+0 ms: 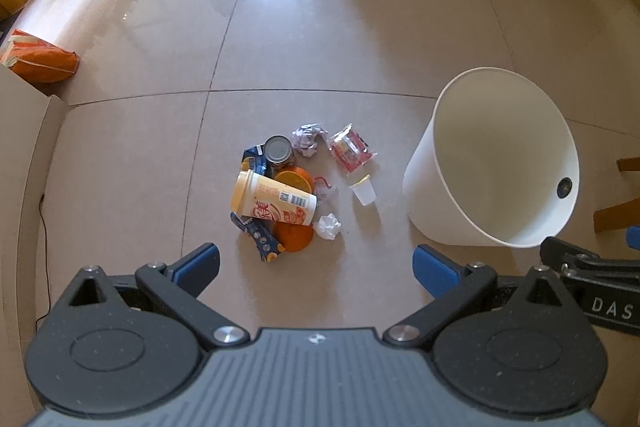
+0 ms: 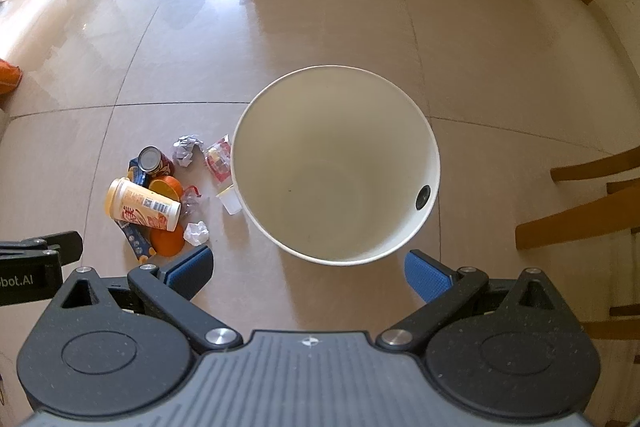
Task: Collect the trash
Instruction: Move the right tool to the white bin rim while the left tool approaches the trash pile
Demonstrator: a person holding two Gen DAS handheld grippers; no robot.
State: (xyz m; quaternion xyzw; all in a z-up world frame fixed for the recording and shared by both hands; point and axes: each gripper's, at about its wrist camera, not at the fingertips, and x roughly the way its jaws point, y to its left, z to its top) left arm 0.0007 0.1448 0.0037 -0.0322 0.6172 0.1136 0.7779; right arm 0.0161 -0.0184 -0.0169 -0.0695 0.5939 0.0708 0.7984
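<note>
— Starting with the biggest thing: what fills the scene?

— Tiled floor (image 1: 320,39), glossy, with sun glare at the far end. On it stands a white bin (image 1: 496,163), upright and empty inside, a small dark round mark on its inner wall.

— And the trash?

— Heaped on the floor just left of the bin. Largest is a yellow paper cup (image 1: 274,201) lying on its side with its lid on. Beneath and beside it lie two orange round pieces (image 1: 294,237) and a blue wrapper (image 1: 258,237). A drink can (image 1: 279,149) sits behind the cup, silver end facing the camera. A red-and-clear packet (image 1: 352,151) lies nearer the bin, apart from the heap. Then a grey crumpled paper ball (image 1: 307,139), a small white plastic cup (image 1: 365,191) standing alone, and a white paper wad (image 1: 328,225) touching the orange piece.

— The tools?

— Left tool (image 1: 316,269) hangs above the floor in front of the heap, blue pads spread wide, holding nothing. Right tool (image 2: 308,275) hovers at the bin's near rim, also spread wide and empty.
</note>
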